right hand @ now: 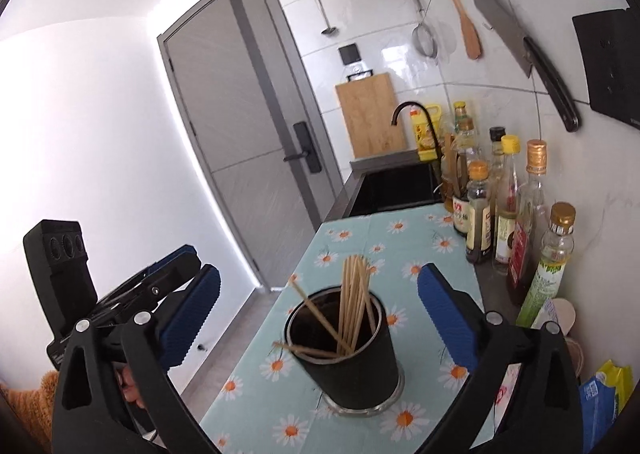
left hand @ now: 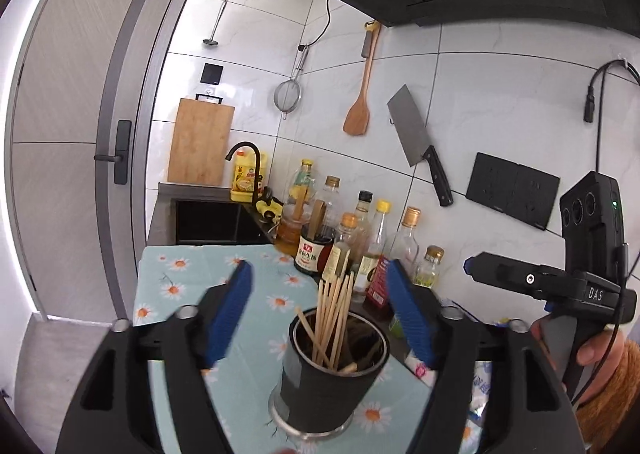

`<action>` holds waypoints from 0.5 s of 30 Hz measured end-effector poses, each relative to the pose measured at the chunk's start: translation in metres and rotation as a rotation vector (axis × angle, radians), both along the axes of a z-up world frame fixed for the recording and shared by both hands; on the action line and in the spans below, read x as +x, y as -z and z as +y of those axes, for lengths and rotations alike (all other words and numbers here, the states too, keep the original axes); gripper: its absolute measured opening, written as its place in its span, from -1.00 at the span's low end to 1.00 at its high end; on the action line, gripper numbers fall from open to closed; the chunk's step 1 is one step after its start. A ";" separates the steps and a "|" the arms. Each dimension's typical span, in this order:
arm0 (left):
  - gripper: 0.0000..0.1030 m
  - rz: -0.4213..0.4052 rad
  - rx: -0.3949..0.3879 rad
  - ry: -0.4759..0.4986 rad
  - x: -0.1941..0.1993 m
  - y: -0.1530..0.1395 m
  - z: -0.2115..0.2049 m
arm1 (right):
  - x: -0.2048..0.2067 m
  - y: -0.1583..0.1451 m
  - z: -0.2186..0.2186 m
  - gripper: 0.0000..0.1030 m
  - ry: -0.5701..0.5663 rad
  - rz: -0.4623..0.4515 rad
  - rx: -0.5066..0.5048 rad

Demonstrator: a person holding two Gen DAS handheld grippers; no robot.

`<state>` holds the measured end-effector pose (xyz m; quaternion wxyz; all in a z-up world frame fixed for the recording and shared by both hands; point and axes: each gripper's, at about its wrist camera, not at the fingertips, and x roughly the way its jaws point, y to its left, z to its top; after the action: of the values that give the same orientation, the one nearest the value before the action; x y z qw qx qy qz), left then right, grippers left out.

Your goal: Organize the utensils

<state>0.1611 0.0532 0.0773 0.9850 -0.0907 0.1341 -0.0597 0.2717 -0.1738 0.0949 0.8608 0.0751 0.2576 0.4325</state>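
A black cylindrical utensil holder (left hand: 324,386) (right hand: 352,366) stands upright on a light-blue daisy tablecloth (left hand: 184,294) (right hand: 360,238). Several wooden chopsticks (left hand: 334,314) (right hand: 354,302) stand in it, most upright, a few leaning left. My left gripper (left hand: 320,314) is open and empty, its blue pads (left hand: 228,318) either side of the holder and above it. My right gripper (right hand: 320,318) is open and empty, likewise straddling the holder. The right gripper also shows at the right of the left wrist view (left hand: 470,266); the left one shows at the left of the right wrist view (right hand: 188,270).
Several sauce and oil bottles (left hand: 360,242) (right hand: 520,221) line the tiled wall behind the holder. A black sink (left hand: 216,221) (right hand: 400,189) and faucet lie beyond the cloth. A cleaver (left hand: 420,141), wooden spatula (left hand: 360,93), strainer and cutting board (left hand: 200,141) are at the wall. Packets (right hand: 604,394) lie right.
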 end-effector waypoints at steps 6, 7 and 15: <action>0.87 0.026 0.038 -0.031 -0.026 -0.007 -0.008 | -0.031 0.001 -0.012 0.90 -0.059 -0.029 -0.064; 0.87 0.032 0.051 -0.040 -0.029 -0.008 -0.011 | -0.037 0.002 -0.016 0.90 -0.060 -0.036 -0.072; 0.87 0.077 0.092 -0.074 -0.059 -0.002 -0.038 | -0.057 0.018 -0.042 0.90 -0.068 -0.018 -0.121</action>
<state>0.1018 0.0151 0.0794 0.9838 -0.0523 0.1710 -0.0135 0.2151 -0.2160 0.0771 0.8509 0.0105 0.2778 0.4457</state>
